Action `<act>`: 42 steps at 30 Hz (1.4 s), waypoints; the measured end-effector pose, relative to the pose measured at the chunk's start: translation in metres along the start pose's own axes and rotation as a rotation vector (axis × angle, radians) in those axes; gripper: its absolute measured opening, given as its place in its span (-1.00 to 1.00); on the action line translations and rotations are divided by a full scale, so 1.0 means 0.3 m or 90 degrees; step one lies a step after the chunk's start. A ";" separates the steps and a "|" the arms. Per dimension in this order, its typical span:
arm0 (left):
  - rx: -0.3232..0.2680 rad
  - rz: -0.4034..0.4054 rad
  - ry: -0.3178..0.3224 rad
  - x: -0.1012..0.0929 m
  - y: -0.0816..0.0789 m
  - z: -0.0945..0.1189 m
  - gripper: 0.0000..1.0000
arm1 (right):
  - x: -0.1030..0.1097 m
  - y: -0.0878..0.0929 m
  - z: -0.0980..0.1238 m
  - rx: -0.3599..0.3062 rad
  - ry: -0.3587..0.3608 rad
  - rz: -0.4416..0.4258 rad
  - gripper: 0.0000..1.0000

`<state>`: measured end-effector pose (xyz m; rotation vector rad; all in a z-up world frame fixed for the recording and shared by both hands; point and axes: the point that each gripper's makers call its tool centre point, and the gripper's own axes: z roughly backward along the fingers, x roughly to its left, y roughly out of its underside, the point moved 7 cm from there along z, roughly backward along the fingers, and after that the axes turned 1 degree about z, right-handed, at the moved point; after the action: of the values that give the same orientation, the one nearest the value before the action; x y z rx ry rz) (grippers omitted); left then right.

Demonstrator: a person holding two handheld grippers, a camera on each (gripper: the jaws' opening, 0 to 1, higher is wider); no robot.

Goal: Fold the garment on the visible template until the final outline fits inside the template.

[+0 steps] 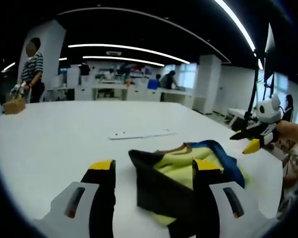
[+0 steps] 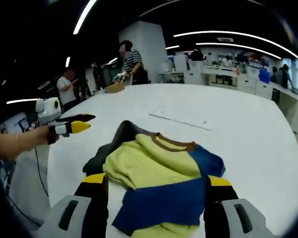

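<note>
In the left gripper view the left gripper (image 1: 153, 171) hangs low over the white table (image 1: 54, 134) with its jaws spread wide and nothing between them. The garment (image 1: 198, 166), yellow, blue and black, lies bunched just beyond its right jaw. In the right gripper view the same garment (image 2: 154, 163) lies folded between the wide, empty jaws of the right gripper (image 2: 156, 186), near the table's front edge, with a thin white strip (image 2: 181, 120) lying well beyond it.

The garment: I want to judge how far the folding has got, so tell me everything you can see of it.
The garment is a soft knit-looking top, yellow with blue panels and a brown collar, lying rumpled and partly folded on the white table. A dark piece pokes out at its far-left side in the right gripper view. Neither gripper touches it: the right gripper and left gripper hover open above it.
</note>
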<state>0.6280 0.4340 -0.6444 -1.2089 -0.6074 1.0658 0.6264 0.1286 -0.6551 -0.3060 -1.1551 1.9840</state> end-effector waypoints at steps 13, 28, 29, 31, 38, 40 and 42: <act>0.013 -0.015 0.039 -0.085 0.061 0.106 0.23 | 0.104 0.080 0.069 0.011 -0.056 0.021 0.55; 0.050 -0.024 0.055 -0.126 0.176 0.193 -0.01 | 0.197 0.191 0.096 0.008 -0.080 0.069 0.29; 0.055 -0.026 0.055 -0.128 0.185 0.194 -0.03 | 0.206 0.198 0.094 0.009 -0.082 0.071 0.26; 0.070 -0.041 0.056 -0.132 0.210 0.194 -0.08 | 0.216 0.211 0.089 0.009 -0.082 0.073 0.17; 0.106 -0.063 0.058 -0.146 0.277 0.183 -0.26 | 0.250 0.261 0.066 0.030 -0.077 0.071 -0.07; 0.114 -0.066 0.055 -0.147 0.288 0.180 -0.30 | 0.259 0.273 0.056 0.033 -0.075 0.072 -0.15; 0.119 -0.068 0.054 -0.147 0.301 0.175 -0.35 | 0.265 0.288 0.047 0.047 -0.068 0.077 -0.22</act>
<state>0.5357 0.4170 -0.7078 -1.0429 -0.4896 0.9545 0.5222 0.1561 -0.7036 -0.2391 -1.1495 2.1664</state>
